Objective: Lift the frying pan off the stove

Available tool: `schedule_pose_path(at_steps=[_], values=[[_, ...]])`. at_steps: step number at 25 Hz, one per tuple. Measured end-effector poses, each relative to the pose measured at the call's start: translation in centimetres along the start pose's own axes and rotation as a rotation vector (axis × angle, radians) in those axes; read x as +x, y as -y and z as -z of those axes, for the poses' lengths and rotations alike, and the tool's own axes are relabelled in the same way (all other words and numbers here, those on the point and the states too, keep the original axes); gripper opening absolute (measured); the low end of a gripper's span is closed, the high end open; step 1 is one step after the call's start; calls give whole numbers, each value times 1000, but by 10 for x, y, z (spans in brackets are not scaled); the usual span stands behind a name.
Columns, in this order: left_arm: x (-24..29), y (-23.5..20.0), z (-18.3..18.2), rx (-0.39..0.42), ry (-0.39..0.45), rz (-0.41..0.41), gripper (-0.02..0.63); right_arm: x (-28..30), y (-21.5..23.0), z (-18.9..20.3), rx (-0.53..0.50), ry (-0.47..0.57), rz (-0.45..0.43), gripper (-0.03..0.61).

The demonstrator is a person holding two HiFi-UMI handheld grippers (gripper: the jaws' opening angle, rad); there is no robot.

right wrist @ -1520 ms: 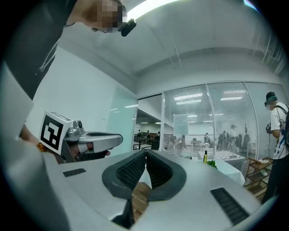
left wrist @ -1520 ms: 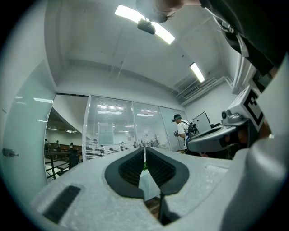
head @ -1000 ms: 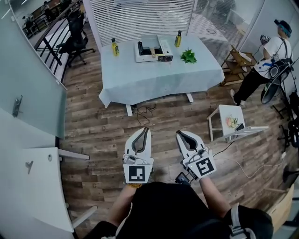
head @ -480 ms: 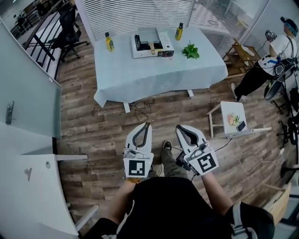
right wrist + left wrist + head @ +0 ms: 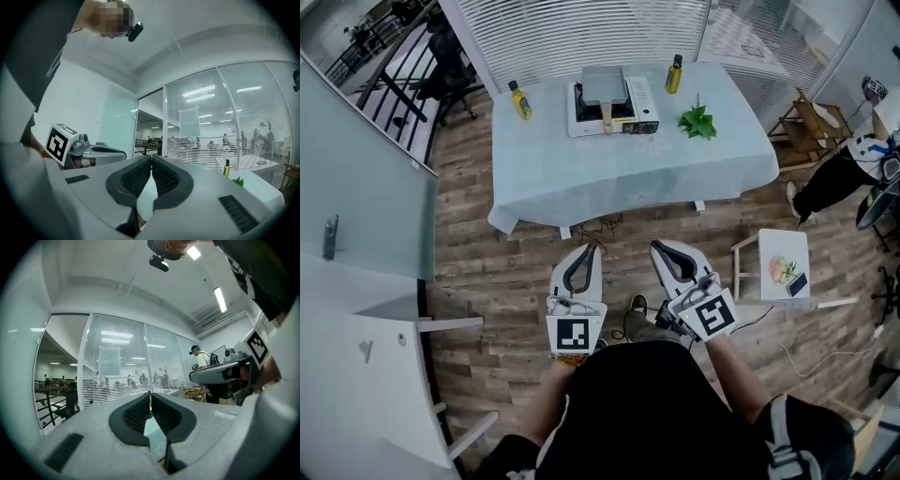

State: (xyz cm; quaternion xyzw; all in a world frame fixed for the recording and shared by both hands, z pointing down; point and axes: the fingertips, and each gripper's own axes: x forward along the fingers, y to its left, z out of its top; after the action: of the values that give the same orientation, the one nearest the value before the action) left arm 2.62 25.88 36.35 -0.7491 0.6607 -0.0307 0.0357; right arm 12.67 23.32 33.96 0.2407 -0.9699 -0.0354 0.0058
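Observation:
A white portable stove (image 5: 639,97) stands at the far side of a table (image 5: 628,159) covered in pale blue cloth. On it sits a square grey frying pan (image 5: 605,85) with a light handle (image 5: 606,113) that points toward me. Both grippers are held close to my body, well short of the table. My left gripper (image 5: 592,247) is shut and holds nothing. My right gripper (image 5: 657,247) is also shut and holds nothing. Each gripper view looks out level over the room, with the jaws pressed together.
Two yellow bottles (image 5: 520,99) (image 5: 674,74) flank the stove, and a green plant (image 5: 698,122) lies right of it. A small white side table (image 5: 786,268) stands at the right, a person (image 5: 853,167) beyond it. A white desk (image 5: 356,375) is at my left. Wooden floor lies between me and the table.
I have walked toward the table, so it now sits closer and more centred in the head view. Both grippers stay shut in front of my body.

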Motion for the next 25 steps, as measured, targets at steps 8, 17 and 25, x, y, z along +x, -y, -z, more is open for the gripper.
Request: schedule_pose_path(at_steps=[8, 17, 25], values=[[74, 8, 7, 14, -55, -52, 26, 35, 94, 10, 13, -1, -112, 6], [122, -17, 18, 33, -98, -99, 26, 83, 155, 15, 22, 17, -127, 6], [190, -55, 34, 35, -78, -46, 26, 140, 197, 31, 9, -32, -115, 6]])
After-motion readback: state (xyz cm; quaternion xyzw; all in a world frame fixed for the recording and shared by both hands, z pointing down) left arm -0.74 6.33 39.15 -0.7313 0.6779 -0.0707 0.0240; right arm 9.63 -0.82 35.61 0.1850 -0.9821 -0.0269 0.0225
